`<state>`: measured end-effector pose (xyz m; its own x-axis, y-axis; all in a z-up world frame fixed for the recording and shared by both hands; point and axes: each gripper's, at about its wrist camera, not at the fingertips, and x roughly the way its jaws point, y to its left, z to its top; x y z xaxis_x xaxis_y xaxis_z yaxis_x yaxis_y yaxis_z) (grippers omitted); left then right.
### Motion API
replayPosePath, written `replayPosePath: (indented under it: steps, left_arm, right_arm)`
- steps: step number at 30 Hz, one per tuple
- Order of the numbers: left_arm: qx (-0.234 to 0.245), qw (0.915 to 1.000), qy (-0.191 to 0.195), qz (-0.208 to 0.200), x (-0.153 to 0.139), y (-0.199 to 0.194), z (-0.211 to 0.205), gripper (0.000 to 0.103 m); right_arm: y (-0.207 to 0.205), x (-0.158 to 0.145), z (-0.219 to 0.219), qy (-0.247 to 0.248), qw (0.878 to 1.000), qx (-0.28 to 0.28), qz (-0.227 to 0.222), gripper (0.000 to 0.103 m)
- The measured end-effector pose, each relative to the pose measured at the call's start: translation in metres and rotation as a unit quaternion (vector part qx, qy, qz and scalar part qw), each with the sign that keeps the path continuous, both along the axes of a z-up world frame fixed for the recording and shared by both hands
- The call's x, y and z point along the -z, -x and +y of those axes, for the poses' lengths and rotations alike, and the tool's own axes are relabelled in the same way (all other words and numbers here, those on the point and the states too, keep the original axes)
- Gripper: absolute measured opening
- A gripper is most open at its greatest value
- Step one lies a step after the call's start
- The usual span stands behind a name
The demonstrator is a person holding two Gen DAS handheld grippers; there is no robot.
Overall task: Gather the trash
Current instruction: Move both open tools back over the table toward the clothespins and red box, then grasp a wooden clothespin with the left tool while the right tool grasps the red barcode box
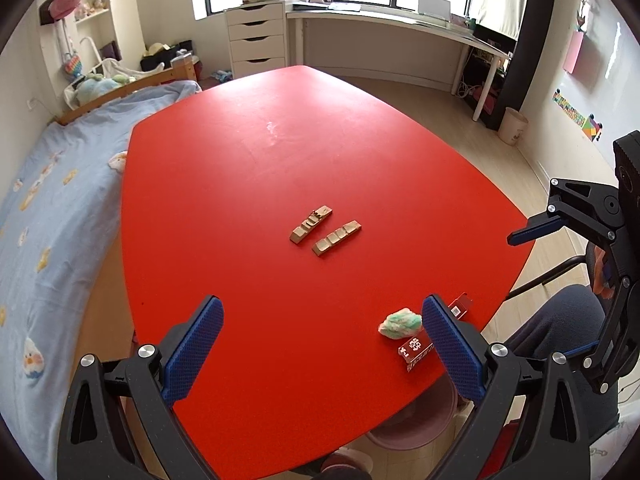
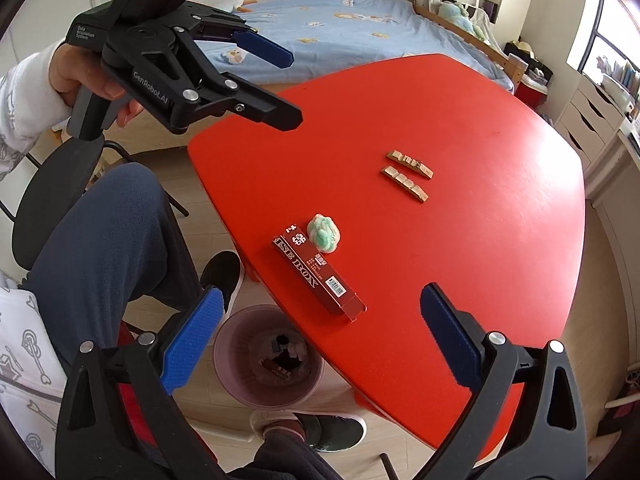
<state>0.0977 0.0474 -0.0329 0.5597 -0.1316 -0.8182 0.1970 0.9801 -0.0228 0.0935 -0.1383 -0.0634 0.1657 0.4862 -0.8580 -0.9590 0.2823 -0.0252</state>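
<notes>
Below the red table [image 2: 460,120] edge, bin [image 2: 268,364] contents dark, perhaps wrappers; red box [image 1: 416,350] half hidden behind left gripper [image 1: 322,350]; both grippers spread, gripping nothing.

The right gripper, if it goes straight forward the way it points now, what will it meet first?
Probably the red box: it lies on the red table ahead of the open right gripper, with the green-white wad just beyond. Depth is unclear, and nothing is between the fingers.
</notes>
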Motion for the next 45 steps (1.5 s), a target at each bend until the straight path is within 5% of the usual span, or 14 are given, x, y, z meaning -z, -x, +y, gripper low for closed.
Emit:
replayPosePath:
  steps: [15, 28, 32, 45]
  left_arm:
    - [0.104, 0.9940, -0.012, 0.032, 0.022, -0.075, 0.005, 0.095]
    - [0.183, 0.9803, -0.044, 0.059, 0.057, -0.117, 0.005, 0.095]
    - [0.189, 0.9791, -0.037, 0.067, 0.065, -0.121, 0.007, 0.079]
    - [0.206, 0.9743, -0.053, 0.076, 0.075, -0.123, 0.002, 0.055]
  right_arm:
    - [-0.023, 0.032, 0.031, 0.031, 0.995, -0.096, 0.013, 0.097]
    - [-0.038, 0.049, 0.039, 0.042, 0.990, -0.129, 0.026, 0.084]
    - [-0.039, 0.053, 0.041, 0.044, 0.989, -0.138, 0.030, 0.078]
    - [-0.037, 0.060, 0.043, 0.048, 0.986, -0.153, 0.038, 0.060]
